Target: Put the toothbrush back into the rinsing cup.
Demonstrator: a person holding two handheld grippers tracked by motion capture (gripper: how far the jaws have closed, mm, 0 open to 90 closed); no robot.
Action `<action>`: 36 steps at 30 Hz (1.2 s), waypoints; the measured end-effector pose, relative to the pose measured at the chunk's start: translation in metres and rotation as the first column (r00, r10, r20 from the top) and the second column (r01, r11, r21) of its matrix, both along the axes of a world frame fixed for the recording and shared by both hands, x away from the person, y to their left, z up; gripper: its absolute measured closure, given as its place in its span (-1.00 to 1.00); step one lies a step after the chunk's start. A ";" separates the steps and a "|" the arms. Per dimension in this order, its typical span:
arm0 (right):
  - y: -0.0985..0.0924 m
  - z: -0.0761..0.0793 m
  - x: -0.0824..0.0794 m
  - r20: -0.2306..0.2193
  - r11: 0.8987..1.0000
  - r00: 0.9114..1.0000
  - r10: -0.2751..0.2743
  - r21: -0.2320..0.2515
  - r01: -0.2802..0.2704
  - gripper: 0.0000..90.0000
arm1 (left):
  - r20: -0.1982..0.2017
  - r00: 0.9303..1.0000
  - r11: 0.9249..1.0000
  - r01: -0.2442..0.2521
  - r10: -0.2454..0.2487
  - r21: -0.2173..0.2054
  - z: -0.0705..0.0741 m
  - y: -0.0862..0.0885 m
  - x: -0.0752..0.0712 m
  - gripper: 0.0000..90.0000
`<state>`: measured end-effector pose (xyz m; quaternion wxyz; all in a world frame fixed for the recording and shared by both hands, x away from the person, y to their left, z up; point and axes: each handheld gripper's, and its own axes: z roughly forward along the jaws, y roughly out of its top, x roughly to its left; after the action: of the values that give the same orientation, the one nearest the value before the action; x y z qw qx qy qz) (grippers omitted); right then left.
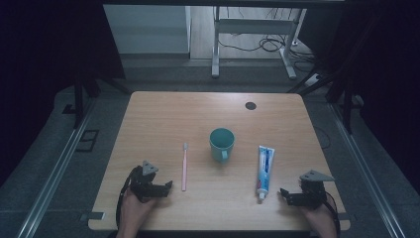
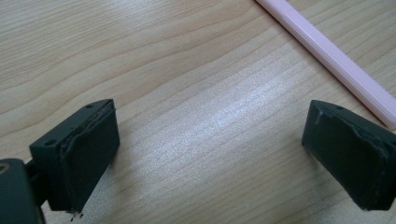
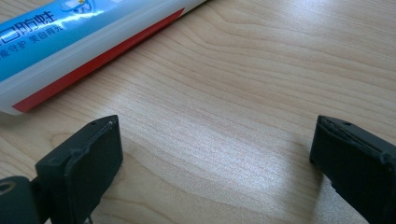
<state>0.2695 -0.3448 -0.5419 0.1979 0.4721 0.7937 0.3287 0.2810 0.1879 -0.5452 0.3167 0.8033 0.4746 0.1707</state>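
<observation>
A teal mug (image 1: pixel 221 144) stands upright near the middle of the wooden table (image 1: pixel 163 114). Left of it lies a pink toothbrush (image 1: pixel 184 167), bristles at the far end. To the mug's right, a blue and white toothpaste tube (image 1: pixel 264 170) lies with its cap toward me. My left gripper (image 1: pixel 163 190) rests low on the table just left of the toothbrush, open and holding nothing. In the left gripper view the pink handle (image 2: pixel 336 65) passes beyond the right jaw. My right gripper (image 1: pixel 286 197) is open beside the tube's cap end, and the tube (image 3: pixel 70 42) lies ahead of its left jaw.
A black round grommet (image 1: pixel 250 105) sits in the tabletop near the far edge. Beyond the table are the legs of a white desk (image 1: pixel 215 54) and cables on the floor. Metal rails (image 1: pixel 54 168) run along both sides of the table.
</observation>
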 end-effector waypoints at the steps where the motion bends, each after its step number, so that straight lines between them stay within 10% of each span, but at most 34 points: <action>1: 0.000 0.000 0.000 0.000 1.000 1.000 0.000 0.000 0.000 -0.96 | 0.000 1.000 1.000 -0.001 0.001 -0.001 0.000 0.000 0.000 -0.90; 23: 0.000 0.000 0.000 0.000 1.000 1.000 0.000 0.000 0.000 -0.96 | 0.007 1.000 1.000 -0.002 0.002 -0.004 0.000 0.001 0.000 -0.86; 36: 0.000 0.000 0.000 -0.001 1.000 1.000 0.000 0.001 0.000 -0.96 | 0.006 0.998 0.998 0.055 -0.055 0.005 0.009 0.001 -0.005 -0.14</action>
<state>0.2696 -0.3448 -0.5419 0.1975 0.4723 0.7935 0.3290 0.2756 0.1891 -0.5360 0.3207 0.8163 0.4509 0.1656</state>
